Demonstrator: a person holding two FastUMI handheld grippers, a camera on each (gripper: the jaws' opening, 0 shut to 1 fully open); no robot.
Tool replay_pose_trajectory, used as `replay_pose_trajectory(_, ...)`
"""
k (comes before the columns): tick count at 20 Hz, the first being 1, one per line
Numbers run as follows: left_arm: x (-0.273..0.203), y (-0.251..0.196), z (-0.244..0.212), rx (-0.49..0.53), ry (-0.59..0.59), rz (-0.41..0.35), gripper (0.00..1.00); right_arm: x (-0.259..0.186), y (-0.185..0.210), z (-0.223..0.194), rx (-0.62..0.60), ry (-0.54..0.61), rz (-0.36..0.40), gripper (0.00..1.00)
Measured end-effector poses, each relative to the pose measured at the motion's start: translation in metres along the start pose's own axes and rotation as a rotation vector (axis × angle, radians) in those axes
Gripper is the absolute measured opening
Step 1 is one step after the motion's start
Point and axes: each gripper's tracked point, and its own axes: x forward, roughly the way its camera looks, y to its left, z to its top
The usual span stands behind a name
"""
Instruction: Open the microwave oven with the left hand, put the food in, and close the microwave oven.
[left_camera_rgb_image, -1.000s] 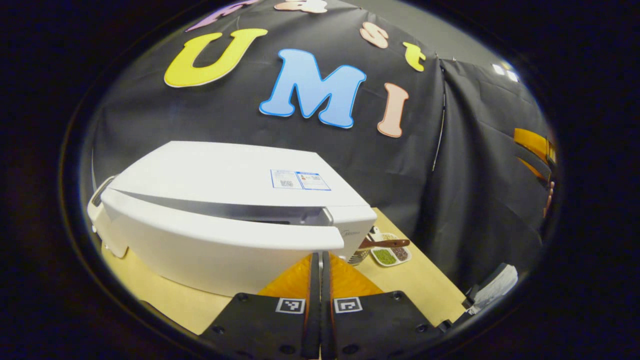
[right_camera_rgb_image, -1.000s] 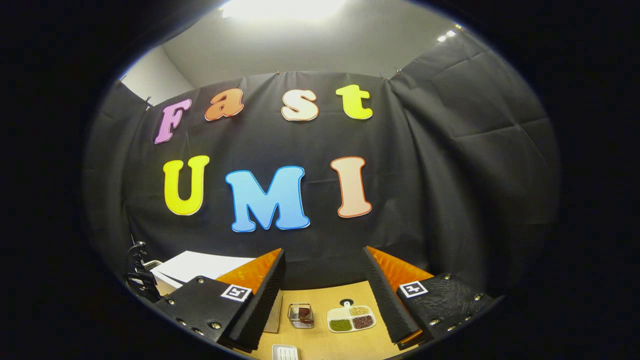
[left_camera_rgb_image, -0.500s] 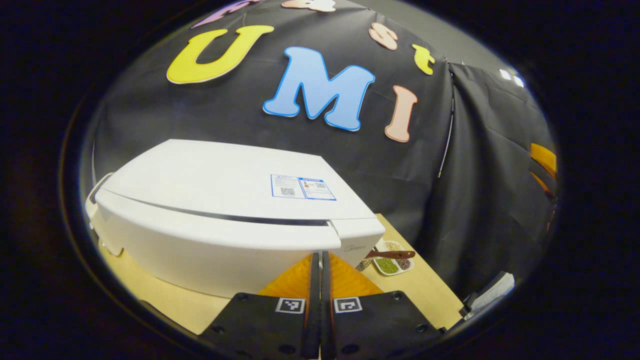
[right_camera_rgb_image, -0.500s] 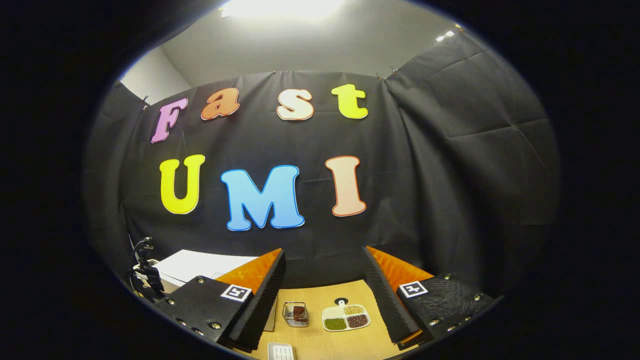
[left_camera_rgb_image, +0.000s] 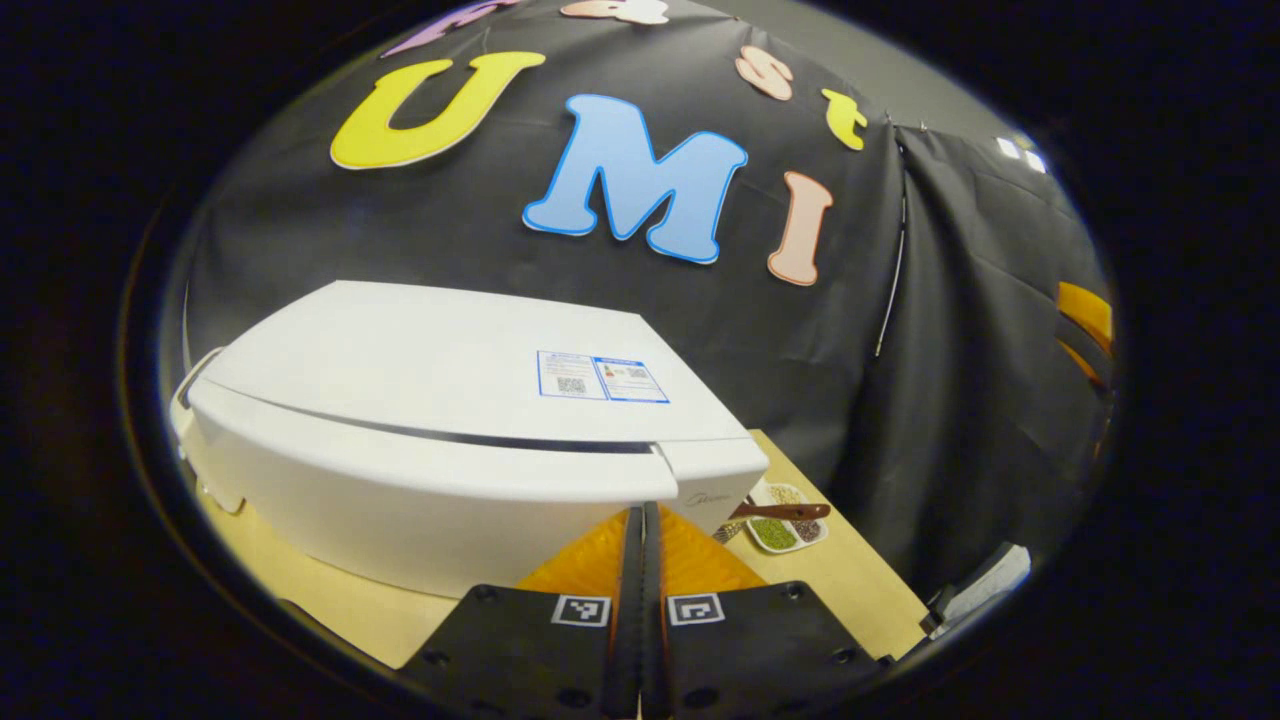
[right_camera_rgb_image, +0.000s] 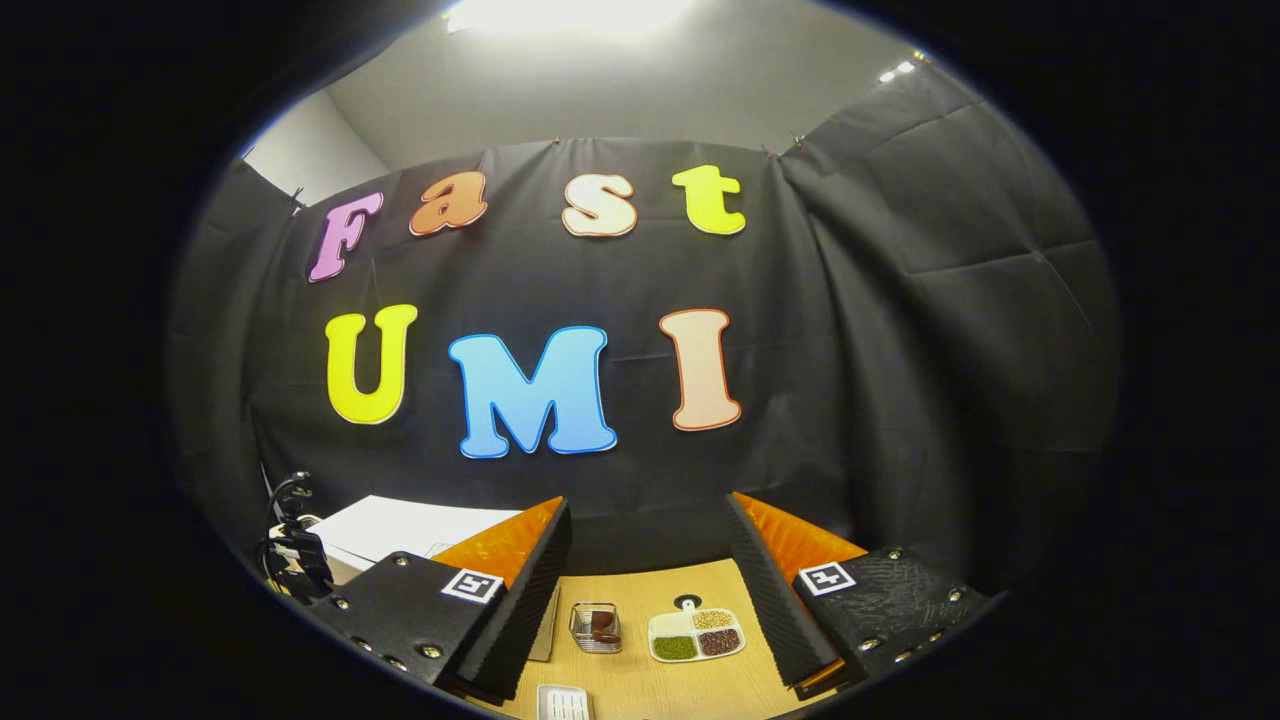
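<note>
White microwave oven (left_camera_rgb_image: 440, 440): on the wooden table (left_camera_rgb_image: 840, 580), close in front of the left gripper; door closed against the body, only a thin dark seam along the top edge; front face of the door hidden below the curve, handle hard to make out.
Left gripper (left_camera_rgb_image: 640, 540): at the bottom of the left gripper view, jaws pressed fully together, nothing between them; tips just before the lower front edge of the oven, contact not possible to tell.
Right gripper (right_camera_rgb_image: 648, 545): at the bottom of the right gripper view, jaws wide apart, holding nothing, raised above the table.
Food: not visible on the table; inside of the oven hidden by the closed door.
Divided dish (right_camera_rgb_image: 696, 635): white, with green, brown and pale grains, on the table between the right gripper's fingers; seen also right of the oven (left_camera_rgb_image: 785, 520), partly hidden by its corner.
Brown spoon (left_camera_rgb_image: 785, 512): across the dish, end cut off by the oven.
Small metal basket (right_camera_rgb_image: 596, 626): left of the dish, dark content too small to identify.
White object (right_camera_rgb_image: 562, 702): at the lower edge, cut off.
Cables (right_camera_rgb_image: 290, 550): beside the oven, tangled, unclear.
</note>
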Motion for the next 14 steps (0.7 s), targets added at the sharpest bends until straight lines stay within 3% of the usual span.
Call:
replay_pose_trajectory(6, 0.005, 0.002, 0.003, -0.016, -0.006, -0.006, 0.07, -0.003, -0.005, 0.001, 0.002, -0.003, -0.014, 0.92)
replay_pose_trajectory(7, 0.009, 0.014, 0.008, 0.010, -0.013, 0.058, 0.07, -0.004, -0.005, 0.001, 0.002, -0.003, -0.015, 0.92)
replay_pose_trajectory(9, 0.011, 0.004, 0.004, -0.041, 0.014, -0.003, 0.07, -0.007, -0.006, 0.003, -0.002, -0.004, -0.018, 0.92)
replay_pose_trajectory(12, 0.007, 0.010, 0.011, 0.016, 0.000, 0.033, 0.07, -0.009, -0.003, 0.005, 0.002, -0.009, -0.015, 0.92)
replay_pose_trajectory(14, -0.013, 0.016, 0.043, 0.067, -0.073, 0.074, 0.07, -0.009, 0.006, 0.009, 0.009, -0.017, -0.005, 0.92)
